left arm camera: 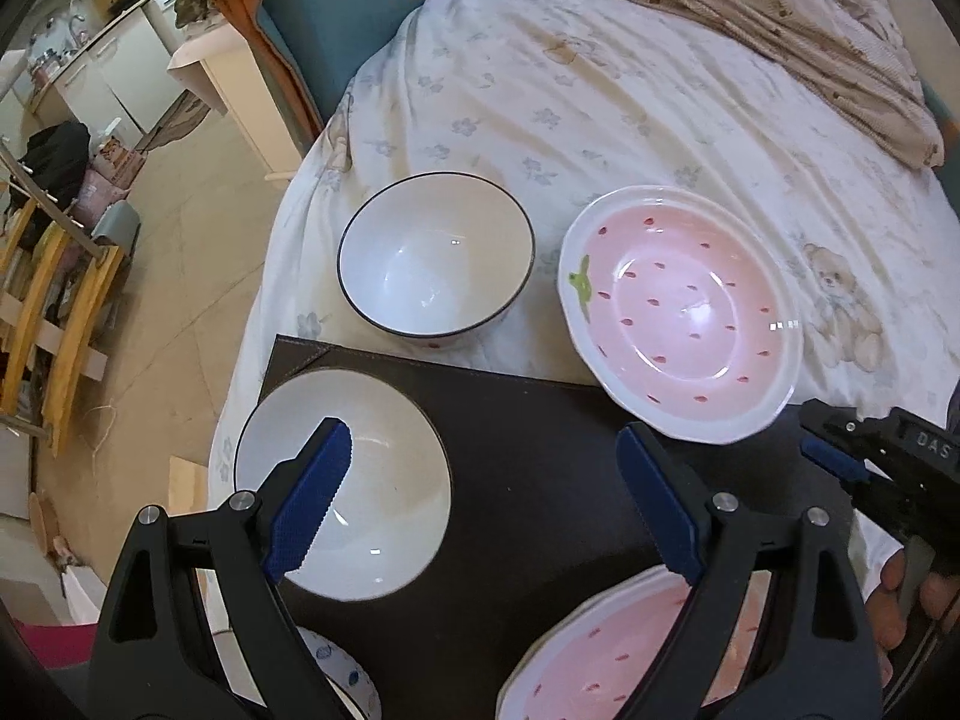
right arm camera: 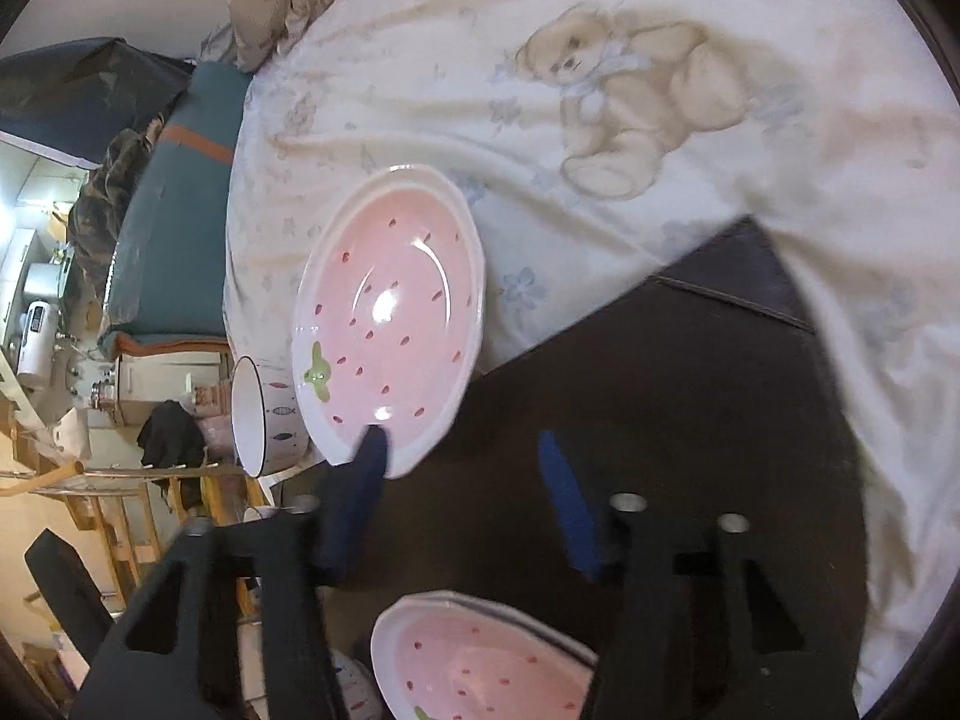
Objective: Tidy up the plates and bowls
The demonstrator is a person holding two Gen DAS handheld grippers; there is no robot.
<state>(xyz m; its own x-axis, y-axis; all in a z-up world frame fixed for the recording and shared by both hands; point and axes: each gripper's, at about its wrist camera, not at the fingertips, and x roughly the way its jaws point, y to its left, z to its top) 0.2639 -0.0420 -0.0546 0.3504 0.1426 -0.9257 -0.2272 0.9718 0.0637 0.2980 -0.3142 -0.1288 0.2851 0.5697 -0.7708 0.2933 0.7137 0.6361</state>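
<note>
A pink strawberry plate (left arm camera: 681, 315) (right arm camera: 390, 324) lies half on the bedsheet and half on a dark mat (left arm camera: 540, 480) (right arm camera: 660, 390). My right gripper (right arm camera: 462, 498) (left arm camera: 840, 456) is at its near rim. One blue finger (right arm camera: 366, 480) overlaps the rim, the other hangs over the mat, and the jaws stand apart. My left gripper (left arm camera: 486, 498) is open above the mat, with its left finger (left arm camera: 312, 498) over a white bowl (left arm camera: 342, 486). A dark-rimmed white bowl (left arm camera: 435, 255) (right arm camera: 258, 414) rests on the sheet. A second pink plate (left arm camera: 600, 660) (right arm camera: 480, 660) lies on the mat, nearest me.
A small blue-patterned bowl (left arm camera: 348, 678) peeks out at the mat's near left corner. The bed has a crumpled blanket (left arm camera: 780, 12) at the back. The bed edge drops to the floor (left arm camera: 180, 300) on the left, beside wooden racks (left arm camera: 60, 312). A hand (left arm camera: 900, 594) holds the right gripper.
</note>
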